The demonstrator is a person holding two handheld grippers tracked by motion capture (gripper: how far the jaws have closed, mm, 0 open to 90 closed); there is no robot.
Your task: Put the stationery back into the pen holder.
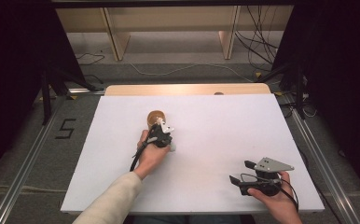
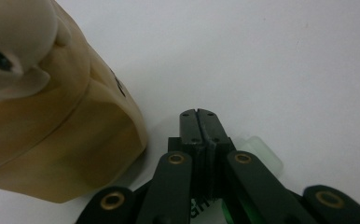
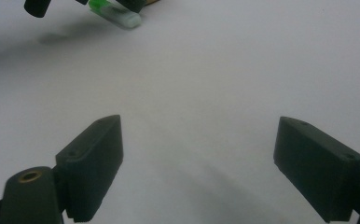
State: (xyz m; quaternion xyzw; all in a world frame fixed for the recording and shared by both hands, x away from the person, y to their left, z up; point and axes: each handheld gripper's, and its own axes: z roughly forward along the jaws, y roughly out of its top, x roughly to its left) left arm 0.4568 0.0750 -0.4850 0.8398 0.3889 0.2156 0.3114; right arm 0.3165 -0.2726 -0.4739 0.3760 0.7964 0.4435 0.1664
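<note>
Left gripper view: left gripper jaws pressed together, empty, hiding most of a translucent capped piece; glossy tan wooden figure cropped. Right gripper gapes wide, empty, over the matte white worktop.

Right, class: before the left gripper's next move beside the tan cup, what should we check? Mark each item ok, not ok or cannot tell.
1. Left gripper jaws shut, pads together: ok.
2. Green and white piece actually gripped: cannot tell; it sits under the jaws.
3. Tan cup standing apart from those jaws: ok.
4. Right gripper open, nothing between its jaws: ok.
5. White table bare between the two grippers: ok.
</note>
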